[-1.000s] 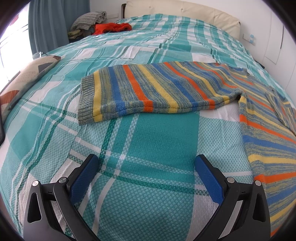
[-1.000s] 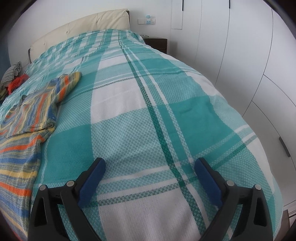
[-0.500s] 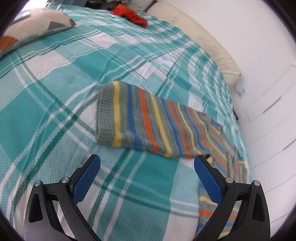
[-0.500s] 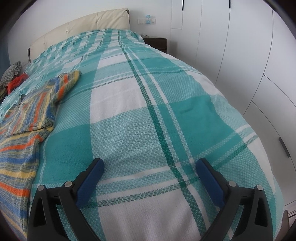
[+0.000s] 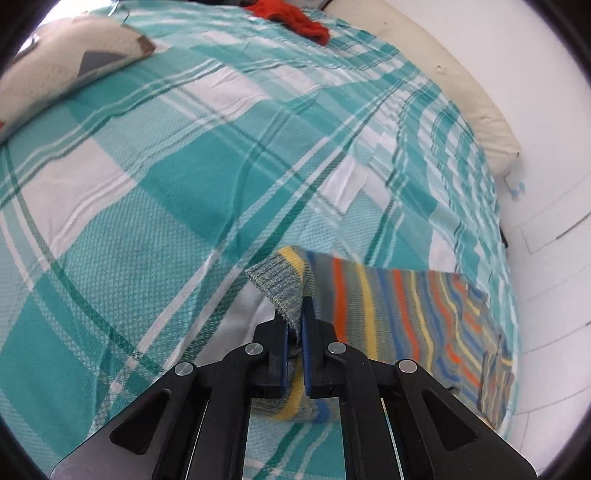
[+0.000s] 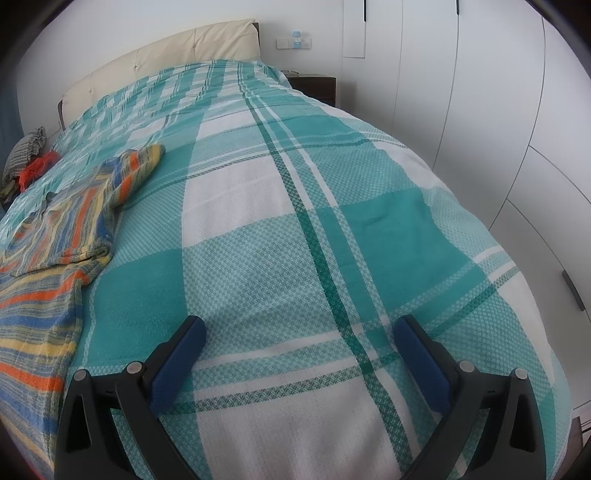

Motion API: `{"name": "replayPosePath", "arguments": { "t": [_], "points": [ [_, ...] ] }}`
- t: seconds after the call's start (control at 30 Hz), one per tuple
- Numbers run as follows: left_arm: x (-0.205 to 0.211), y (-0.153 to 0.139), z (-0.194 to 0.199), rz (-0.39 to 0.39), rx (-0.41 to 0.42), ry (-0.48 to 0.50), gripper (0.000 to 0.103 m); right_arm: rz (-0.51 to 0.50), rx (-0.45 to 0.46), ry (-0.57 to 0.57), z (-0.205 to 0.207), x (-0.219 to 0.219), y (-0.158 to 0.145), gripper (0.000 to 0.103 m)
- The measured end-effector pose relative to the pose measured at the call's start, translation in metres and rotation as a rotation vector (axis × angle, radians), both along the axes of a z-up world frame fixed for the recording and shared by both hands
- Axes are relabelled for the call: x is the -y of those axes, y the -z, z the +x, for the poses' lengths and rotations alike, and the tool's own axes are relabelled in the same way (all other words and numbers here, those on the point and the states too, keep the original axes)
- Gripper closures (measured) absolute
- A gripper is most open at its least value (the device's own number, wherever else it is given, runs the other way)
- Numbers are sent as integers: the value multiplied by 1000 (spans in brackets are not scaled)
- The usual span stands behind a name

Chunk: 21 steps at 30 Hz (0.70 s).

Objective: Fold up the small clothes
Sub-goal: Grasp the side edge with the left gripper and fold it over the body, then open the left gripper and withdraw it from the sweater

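The striped sweater (image 5: 424,317) lies on the bed (image 5: 166,192), its grey ribbed cuff (image 5: 280,288) pinched in the left tongs (image 5: 294,332) and lifted off the cover: the sleeve fold looks begun, and next calls for carrying the cuff across the body. The right wrist view alone shows the other sleeve (image 6: 136,166) flat beside the sweater body, with the right tongs (image 6: 299,354) wide and empty.

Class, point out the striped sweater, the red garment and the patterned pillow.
striped sweater (image 5: 402,314), left wrist view, on its lifted sleeve.
red garment (image 5: 295,18), left wrist view, on its middle.
patterned pillow (image 5: 62,62), left wrist view, on its cream face.
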<state>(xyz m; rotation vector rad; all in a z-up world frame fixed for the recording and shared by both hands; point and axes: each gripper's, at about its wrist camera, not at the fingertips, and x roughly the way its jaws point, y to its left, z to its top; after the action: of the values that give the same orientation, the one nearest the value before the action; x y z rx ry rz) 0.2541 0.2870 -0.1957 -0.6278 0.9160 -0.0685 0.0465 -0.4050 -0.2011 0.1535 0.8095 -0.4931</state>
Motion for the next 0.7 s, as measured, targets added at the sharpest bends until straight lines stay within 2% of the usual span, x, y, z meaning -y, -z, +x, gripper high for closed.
{"name": "replayPosePath", "arguments": {
  "t": [0.07, 0.13, 0.23, 0.33, 0.4, 0.43, 0.47, 0.5, 0.6, 0.63, 0.7],
  "points": [
    [21, -36, 1, -21, 90, 45, 99, 6, 5, -2, -1, 1, 0, 1],
    [60, -78, 6, -20, 179, 141, 99, 10, 8, -3, -2, 1, 0, 1],
    [140, -134, 9, -9, 289, 324, 99, 10, 8, -3, -2, 1, 0, 1],
    [226, -161, 9, -15, 337, 491, 97, 7, 6, -2, -2, 1, 0, 1],
    [279, -155, 16, -15, 273, 598, 79, 5, 5, -2, -2, 0, 0, 1],
    [297, -146, 18, 3, 231, 617, 48, 3, 4, -2, -2, 0, 0, 1],
    [308, -136, 20, 28, 196, 604, 29, 3, 3, -2, -2, 0, 1, 1],
    [310, -128, 19, 32, 187, 578, 28, 2, 1, -2, -1, 0, 1, 1],
    [290, -100, 16, -22, 167, 507, 25, 0, -1, -3, 0, 0, 1, 1],
    [282, -88, 17, -2, 151, 473, 25, 0, 1, -3, 0, 0, 1, 1],
    [276, -60, 16, 110, 99, 428, 24, 1, 1, -3, 0, 0, 1, 1]
  ]
}}
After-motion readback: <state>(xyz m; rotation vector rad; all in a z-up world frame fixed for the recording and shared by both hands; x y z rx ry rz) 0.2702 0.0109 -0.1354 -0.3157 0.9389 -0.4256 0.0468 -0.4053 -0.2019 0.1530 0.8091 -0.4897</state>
